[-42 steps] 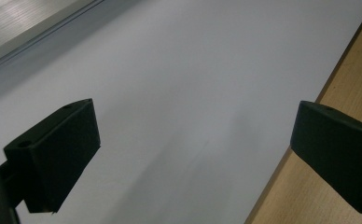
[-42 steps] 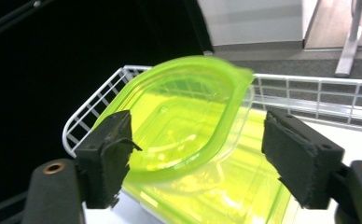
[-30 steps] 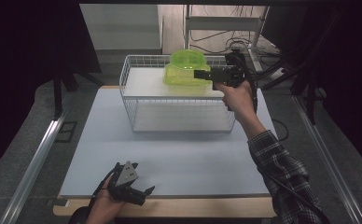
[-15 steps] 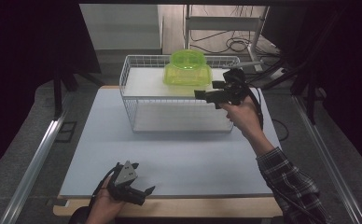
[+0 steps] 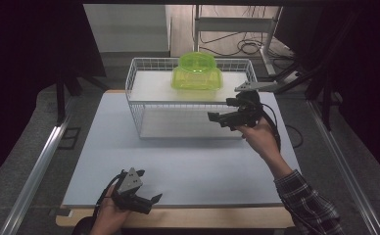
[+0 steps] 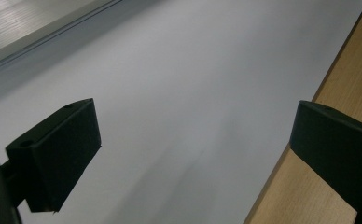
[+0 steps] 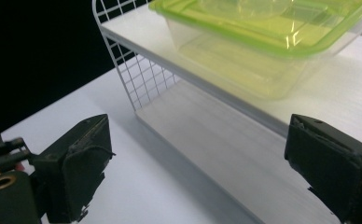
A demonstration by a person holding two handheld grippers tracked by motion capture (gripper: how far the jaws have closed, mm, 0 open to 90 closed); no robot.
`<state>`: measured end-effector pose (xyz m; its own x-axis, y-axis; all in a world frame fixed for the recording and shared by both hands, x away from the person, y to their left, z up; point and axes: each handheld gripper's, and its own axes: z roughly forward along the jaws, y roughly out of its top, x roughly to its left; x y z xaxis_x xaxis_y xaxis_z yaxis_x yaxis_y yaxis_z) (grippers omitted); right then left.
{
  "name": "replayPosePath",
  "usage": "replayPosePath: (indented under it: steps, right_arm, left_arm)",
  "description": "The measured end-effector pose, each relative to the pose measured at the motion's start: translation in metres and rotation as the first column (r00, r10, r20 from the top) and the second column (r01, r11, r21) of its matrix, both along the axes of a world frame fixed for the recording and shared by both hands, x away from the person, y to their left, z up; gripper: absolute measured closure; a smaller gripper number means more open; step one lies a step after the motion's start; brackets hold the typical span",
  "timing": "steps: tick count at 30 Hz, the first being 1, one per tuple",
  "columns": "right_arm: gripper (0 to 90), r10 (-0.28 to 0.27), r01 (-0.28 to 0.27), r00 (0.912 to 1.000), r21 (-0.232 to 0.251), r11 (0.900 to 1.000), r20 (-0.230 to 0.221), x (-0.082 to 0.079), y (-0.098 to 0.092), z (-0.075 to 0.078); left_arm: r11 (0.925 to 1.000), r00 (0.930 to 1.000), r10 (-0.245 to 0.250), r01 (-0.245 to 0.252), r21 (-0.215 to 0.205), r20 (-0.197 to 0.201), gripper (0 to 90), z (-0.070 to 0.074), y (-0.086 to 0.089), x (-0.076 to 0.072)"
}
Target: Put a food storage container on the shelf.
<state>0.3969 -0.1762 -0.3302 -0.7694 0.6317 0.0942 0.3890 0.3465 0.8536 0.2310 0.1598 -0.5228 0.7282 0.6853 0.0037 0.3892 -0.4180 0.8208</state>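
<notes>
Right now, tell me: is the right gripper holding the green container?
No, the right gripper has open, empty jaws in front of the wire rack, while the green container sits on top.

From above my side, the high view looks forward and down over the whole table (image 5: 188, 171). My left camera skims its near edge closely. My right camera faces the wire shelf (image 7: 142, 70), shared with the high view (image 5: 144, 105).

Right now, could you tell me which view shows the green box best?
The high view: the whole green box sits on the rack's top shelf. The right gripper view crops it closer; the left gripper view faces the table.
</notes>
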Motion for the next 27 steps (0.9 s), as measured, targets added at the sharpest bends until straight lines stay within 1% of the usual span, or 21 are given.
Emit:
replayPosePath:
  steps: [6, 12, 17, 22, 27]
  right_arm:
    - [7.3, 0.012, -0.012, 0.9999, -0.003, 1.0, 0.011, -0.01, -0.002, -0.013]
    - [7.2, 0.008, -0.008, 0.9998, -0.023, 1.0, 0.021, -0.017, -0.005, -0.027]
    - [7.2, 0.0, 0.0, 0.9999, -0.031, 1.0, 0.01, -0.02, -0.008, -0.04]
    - [7.2, -0.009, 0.01, 0.9999, -0.059, 0.998, 0.01, -0.021, -0.012, -0.057]
    - [7.2, -0.023, 0.023, 0.9997, -0.061, 0.998, 0.006, -0.023, -0.019, -0.073]
  left_arm:
    - [1.0, 1.0, -0.002, 0.002, -0.002, 0.0, 1.8, 0.0, 0.0, 0.0]
    - [0.9999, 1.0, -0.009, 0.009, 0.015, 0.002, 1.8, -0.001, -0.002, 0.0]
    - [0.9994, 0.9999, -0.011, 0.01, 0.033, 0.002, 1.8, -0.001, -0.004, -0.001]
    - [0.9994, 1.0, -0.007, 0.007, 0.035, 0.001, 1.8, -0.001, -0.003, 0.0]
    - [0.9993, 1.0, -0.005, 0.005, 0.037, -0.002, 1.8, -0.002, -0.003, 0.0]
